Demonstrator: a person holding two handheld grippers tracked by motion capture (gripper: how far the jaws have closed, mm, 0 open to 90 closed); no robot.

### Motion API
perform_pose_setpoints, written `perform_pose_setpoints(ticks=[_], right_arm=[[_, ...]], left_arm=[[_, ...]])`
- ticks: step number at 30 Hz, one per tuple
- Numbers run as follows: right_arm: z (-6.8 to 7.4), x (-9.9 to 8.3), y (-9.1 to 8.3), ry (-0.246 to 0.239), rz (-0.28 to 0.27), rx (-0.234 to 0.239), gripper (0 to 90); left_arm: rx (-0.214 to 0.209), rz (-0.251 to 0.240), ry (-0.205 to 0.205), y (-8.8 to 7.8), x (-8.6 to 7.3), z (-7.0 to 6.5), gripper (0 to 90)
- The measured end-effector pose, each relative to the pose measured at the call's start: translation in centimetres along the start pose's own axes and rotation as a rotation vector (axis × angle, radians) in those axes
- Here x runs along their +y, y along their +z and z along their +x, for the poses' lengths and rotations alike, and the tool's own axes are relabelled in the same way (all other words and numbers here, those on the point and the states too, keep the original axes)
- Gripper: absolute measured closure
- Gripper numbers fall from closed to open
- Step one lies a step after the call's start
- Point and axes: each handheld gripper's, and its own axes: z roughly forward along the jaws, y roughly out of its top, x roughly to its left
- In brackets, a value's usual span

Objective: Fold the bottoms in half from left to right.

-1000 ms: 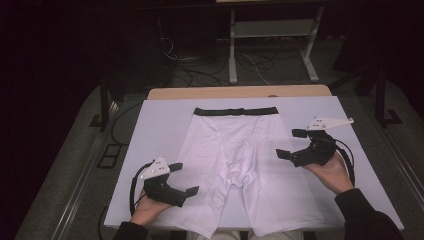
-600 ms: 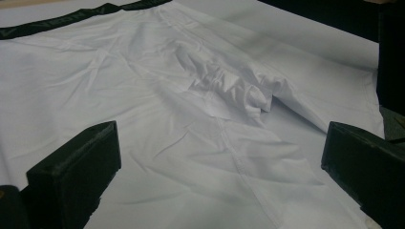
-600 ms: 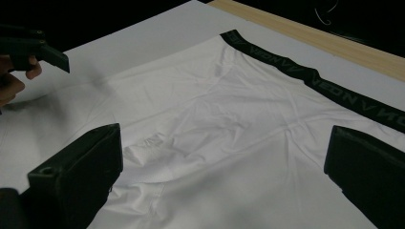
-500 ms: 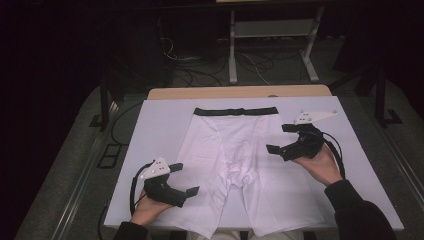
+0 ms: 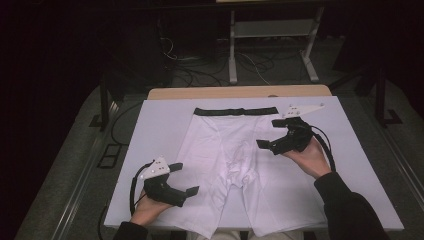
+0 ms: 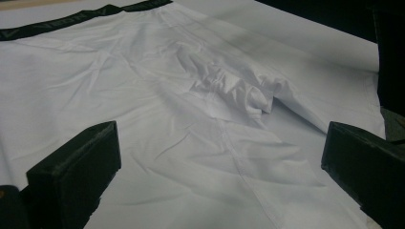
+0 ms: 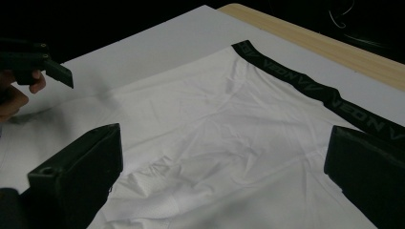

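A: Where do the white shorts lie?

B: Flat on the white sheet that covers the worktop, about midway between its left and right edges. The black waistband points to the far edge, and the 2 legs run to the near edge, their hems hanging slightly over it.

A: And the left gripper?

B: Near the front left corner, at the outer edge of the left leg. Its 2 jaws are spread wide and hold nothing. In the left gripper view the crumpled crotch seam sits between them, farther off.

A: The right gripper?

B: Over the right hip of the shorts, just below the waistband's right end. Jaws also spread apart, nothing pinched. The right gripper view shows the waistband running past its far jaw.
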Motion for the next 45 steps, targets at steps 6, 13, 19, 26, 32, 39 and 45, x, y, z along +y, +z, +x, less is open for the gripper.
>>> perform_pose_setpoints(ticks=[6, 13, 19, 26, 32, 39, 45], right_arm=[[-0.2, 0.6, 0.7, 0.005, 0.010, 0.012, 0.0], [-0.5, 1.2, 1.5, 0.005, 0.009, 0.009, 0.0], [-0.7, 1.8, 2.4, -0.004, 0.015, 0.006, 0.0], [-0.7, 2.7, 3.5, -0.014, 0.013, 0.005, 0.0], [-0.6, 3.2, 4.6, -0.020, 0.020, 0.011, 0.0], [-0.7, 3.7, 5.6, -0.023, 0.027, 0.016, 0.0], [-0.7, 4.4, 6.6, -0.023, 0.029, 0.021, 0.0]], left_arm=[[-0.001, -0.001, 0.002, 0.0, 0.0, 0.0, 0.0], [-0.002, -0.004, -0.005, 0.0, 0.0, 0.1, 0.0], [-0.003, -0.006, -0.004, 0.0, 0.0, 0.0, 0.0], [-0.007, -0.006, -0.001, 0.0, 0.0, 0.0, 0.0], [-0.007, -0.007, -0.003, 0.0, 0.0, 0.0, 0.0], [-0.011, -0.007, -0.001, 0.0, 0.0, 0.0, 0.0], [-0.011, -0.007, 0.000, 0.0, 0.0, 0.0, 0.0]])
